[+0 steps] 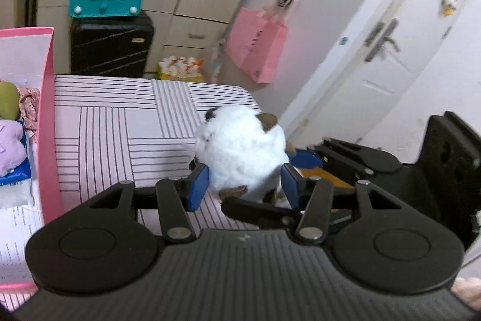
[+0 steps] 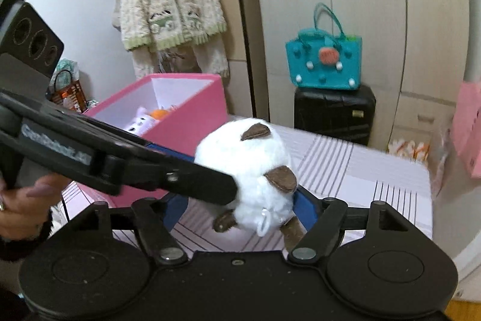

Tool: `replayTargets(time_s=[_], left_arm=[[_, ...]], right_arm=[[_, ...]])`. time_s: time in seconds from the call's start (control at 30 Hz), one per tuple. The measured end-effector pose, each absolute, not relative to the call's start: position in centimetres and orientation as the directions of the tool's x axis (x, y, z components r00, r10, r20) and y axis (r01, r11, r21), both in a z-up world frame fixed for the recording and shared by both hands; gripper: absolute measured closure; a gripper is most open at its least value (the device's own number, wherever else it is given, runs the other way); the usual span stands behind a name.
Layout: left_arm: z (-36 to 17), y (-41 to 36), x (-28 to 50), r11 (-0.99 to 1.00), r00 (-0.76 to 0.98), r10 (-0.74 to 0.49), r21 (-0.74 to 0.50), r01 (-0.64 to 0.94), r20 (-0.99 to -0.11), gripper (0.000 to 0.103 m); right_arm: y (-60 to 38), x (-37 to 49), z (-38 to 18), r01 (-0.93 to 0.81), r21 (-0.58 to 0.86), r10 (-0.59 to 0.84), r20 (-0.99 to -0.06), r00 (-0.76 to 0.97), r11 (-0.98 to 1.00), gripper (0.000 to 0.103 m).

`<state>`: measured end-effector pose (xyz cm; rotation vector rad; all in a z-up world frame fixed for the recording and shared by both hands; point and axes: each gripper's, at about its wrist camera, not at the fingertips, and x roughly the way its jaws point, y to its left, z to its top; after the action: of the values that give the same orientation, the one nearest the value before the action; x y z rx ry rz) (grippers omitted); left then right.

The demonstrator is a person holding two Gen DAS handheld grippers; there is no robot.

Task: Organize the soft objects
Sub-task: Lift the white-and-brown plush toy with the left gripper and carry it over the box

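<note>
Above the striped bed, our left tongs grip the plush; the right tongs stand open around it. We carry it left, to the pink box.

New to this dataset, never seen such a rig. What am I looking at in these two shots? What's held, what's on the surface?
No robot here: a person carries a hand-held gripper in each hand, each with a fisheye camera looking along its two fingers. One picture comes from each. The left hand-held gripper pinches a white plush toy between blue pads, over a striped surface. The right hand-held gripper stands open around the same toy. A pink box nearby holds other soft toys.
</note>
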<state>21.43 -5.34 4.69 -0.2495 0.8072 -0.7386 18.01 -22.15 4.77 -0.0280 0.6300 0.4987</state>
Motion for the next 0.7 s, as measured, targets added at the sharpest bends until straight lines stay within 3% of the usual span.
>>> replayTargets(time_s=[0.23,0.4,0.7], left_arm=[[7.6,-1.4,19.2,0.724,0.491,-0.686,-0.434,0.537,-0.537,0.052],[9.8,1.5,17.5,0.769,0.572,-0.637,-0.372,0.519,-0.518,0.054],[13.3,7.8,15.8,0.817,0.649,-0.576,-0.341,0.465,-0.497,0.054]], right_arm=[[-20.0,17.0,7.6,-0.549,0.117,0.519,-0.532,0.669,0.828,0.024],[-18.2,17.1,9.6,-0.611,0.129,0.579,-0.516,0.631,0.781,0.042],[-13.1,17.8,12.5,-0.702,0.167,0.677,-0.485,0.553,0.692,0.044]])
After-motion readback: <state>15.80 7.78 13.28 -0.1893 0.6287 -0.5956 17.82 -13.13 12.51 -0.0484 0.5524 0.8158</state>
